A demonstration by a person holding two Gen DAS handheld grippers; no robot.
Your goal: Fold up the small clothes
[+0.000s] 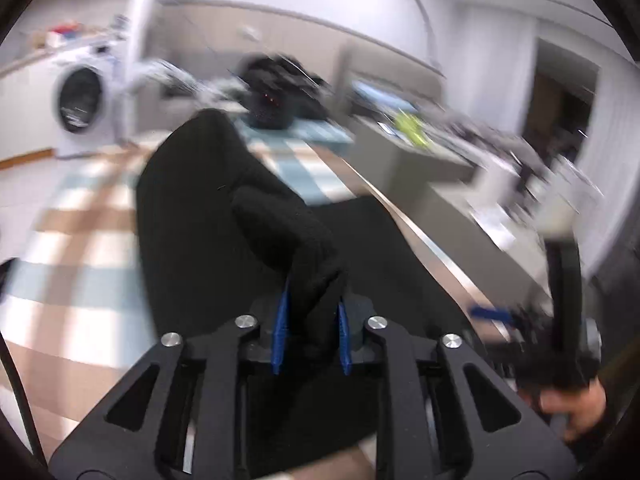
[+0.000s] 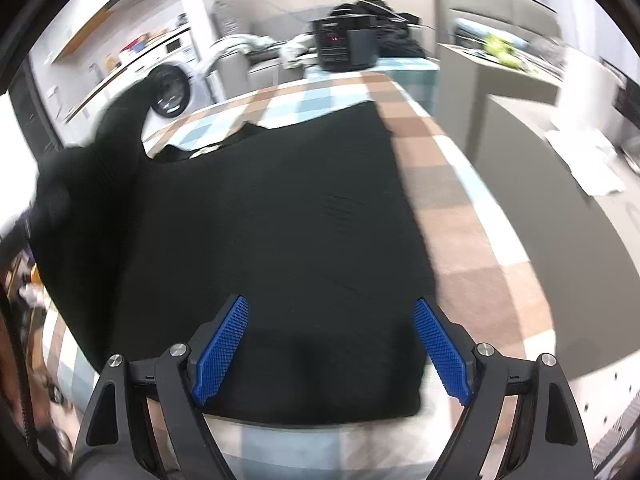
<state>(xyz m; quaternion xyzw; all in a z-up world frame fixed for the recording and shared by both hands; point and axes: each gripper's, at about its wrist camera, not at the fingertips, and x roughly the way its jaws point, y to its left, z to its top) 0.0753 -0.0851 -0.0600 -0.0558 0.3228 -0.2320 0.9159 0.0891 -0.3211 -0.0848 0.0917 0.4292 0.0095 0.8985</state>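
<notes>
Pinching a bunched fold of the black knit garment (image 1: 280, 216), the left gripper (image 1: 312, 320) should be carried straight across; the right gripper (image 2: 330, 344) is splayed, empty.

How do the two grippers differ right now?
The left gripper is nearly closed, pinching a bunch of the black garment; the right gripper stands wide open, holding nothing. The left lifts cloth off the checked tablecloth; the right hovers over the flat part. Both have blue ribbed pads.

A black knit garment (image 2: 280, 216) lies spread flat across the checked bench (image 2: 460, 208), one sleeve end bunched and lifted off it.
</notes>
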